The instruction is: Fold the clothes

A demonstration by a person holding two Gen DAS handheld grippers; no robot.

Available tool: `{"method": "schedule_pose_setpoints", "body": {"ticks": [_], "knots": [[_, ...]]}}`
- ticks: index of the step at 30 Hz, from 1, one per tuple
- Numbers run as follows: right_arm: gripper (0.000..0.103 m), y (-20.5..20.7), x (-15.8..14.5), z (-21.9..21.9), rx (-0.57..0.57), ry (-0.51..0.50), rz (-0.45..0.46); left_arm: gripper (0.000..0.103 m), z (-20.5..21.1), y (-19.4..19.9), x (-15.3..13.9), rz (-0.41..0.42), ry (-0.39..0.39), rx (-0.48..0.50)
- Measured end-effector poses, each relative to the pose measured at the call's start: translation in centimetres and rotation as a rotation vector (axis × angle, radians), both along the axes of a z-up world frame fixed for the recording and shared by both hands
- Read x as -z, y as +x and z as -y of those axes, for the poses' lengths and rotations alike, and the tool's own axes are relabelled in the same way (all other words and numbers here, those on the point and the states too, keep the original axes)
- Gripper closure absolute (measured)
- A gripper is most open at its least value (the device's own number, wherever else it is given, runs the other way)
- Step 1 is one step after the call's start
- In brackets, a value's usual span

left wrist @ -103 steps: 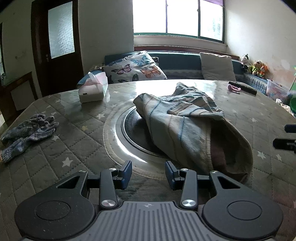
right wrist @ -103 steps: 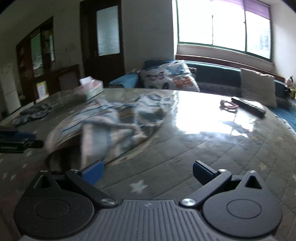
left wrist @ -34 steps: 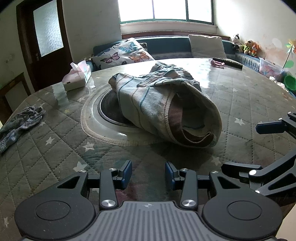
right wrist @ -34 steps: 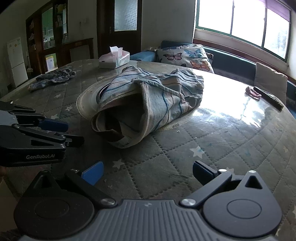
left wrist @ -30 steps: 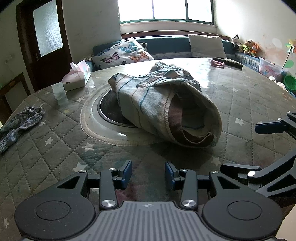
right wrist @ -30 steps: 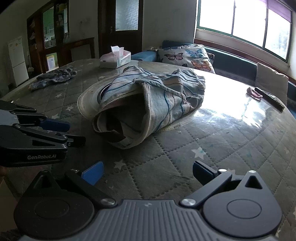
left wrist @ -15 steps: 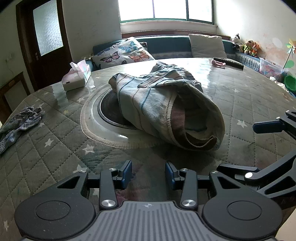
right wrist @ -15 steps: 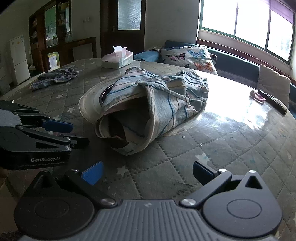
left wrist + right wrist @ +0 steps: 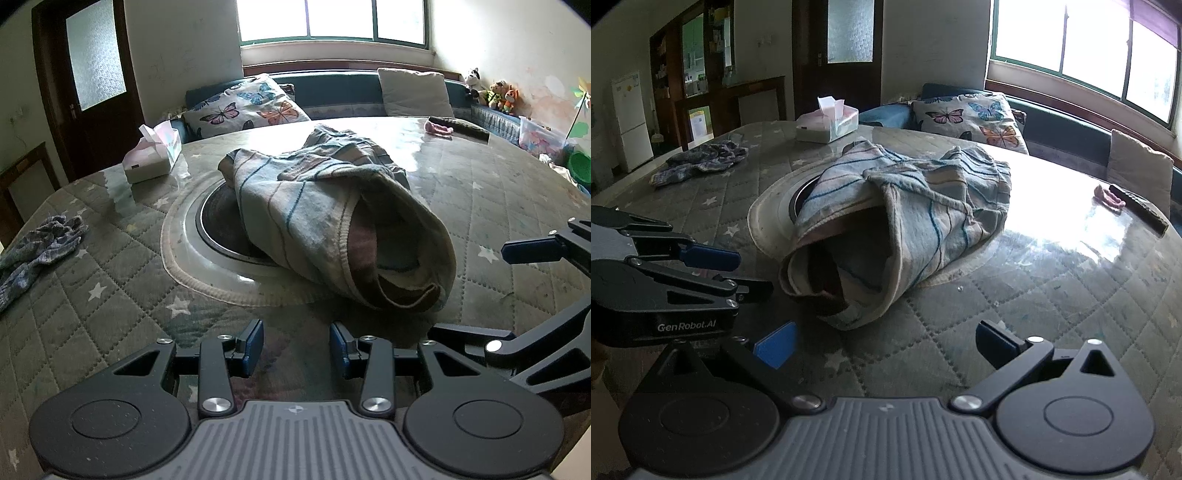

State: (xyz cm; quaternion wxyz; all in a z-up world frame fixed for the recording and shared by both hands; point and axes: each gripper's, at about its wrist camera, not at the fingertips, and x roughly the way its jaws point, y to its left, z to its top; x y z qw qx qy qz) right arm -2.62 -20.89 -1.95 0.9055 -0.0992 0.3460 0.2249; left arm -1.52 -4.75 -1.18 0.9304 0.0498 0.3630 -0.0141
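Just garment (image 9: 325, 221) beyond both grippers

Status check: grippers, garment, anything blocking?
Left gripper and right gripper open, empty, short of the cloth. Striped garment bunched over the table's round inset, unfolded. Nothing between grippers and garment.

Quilted table (image 9: 480, 199): garment (image 9: 332, 221), tissue box (image 9: 151, 162), gloves (image 9: 40, 243).

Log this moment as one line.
phase: approach | left tongs: open, empty | right tongs: open, empty | striped garment: crumpled, untouched, on table
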Motion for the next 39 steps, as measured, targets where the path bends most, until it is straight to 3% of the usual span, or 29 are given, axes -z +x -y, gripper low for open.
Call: {"method": "schedule_pose_setpoints", "body": {"ticks": [11,22,25,29,35,39], "knots": [[0.001,1.6,-2.6,-0.3,-0.013,0.021,0.075,0.061,-1.5,0.8,-1.6,0.045,-0.013,-0.019],[0.014,6.7,-3.6,-3.9,-0.049,-0.062,0.137,0.061,-3.5,3.2,-1.8,0.054,-0.01,-0.039],[0.022,8.1,-3.1,-5.0,-0.063,-0.104,0.146,0.061,-3.9,3.7,-1.6,0.046,-0.007,-0.043],[0.043,9.6,-2.7,-5.7,-0.036,-0.149,0.178,0.061,-4.2,4.3,-1.3,0.038,-0.004,-0.045],[0.068,10.7,-3.1,-2.9,0.054,-0.067,0.153,0.061,-4.3,5.0,-1.0,0.027,0.001,-0.043],[0.068,11.4,-3.2,-0.8,0.106,-0.032,0.124,0.061,-3.9,5.5,-1.1,0.032,0.002,-0.036]]}}
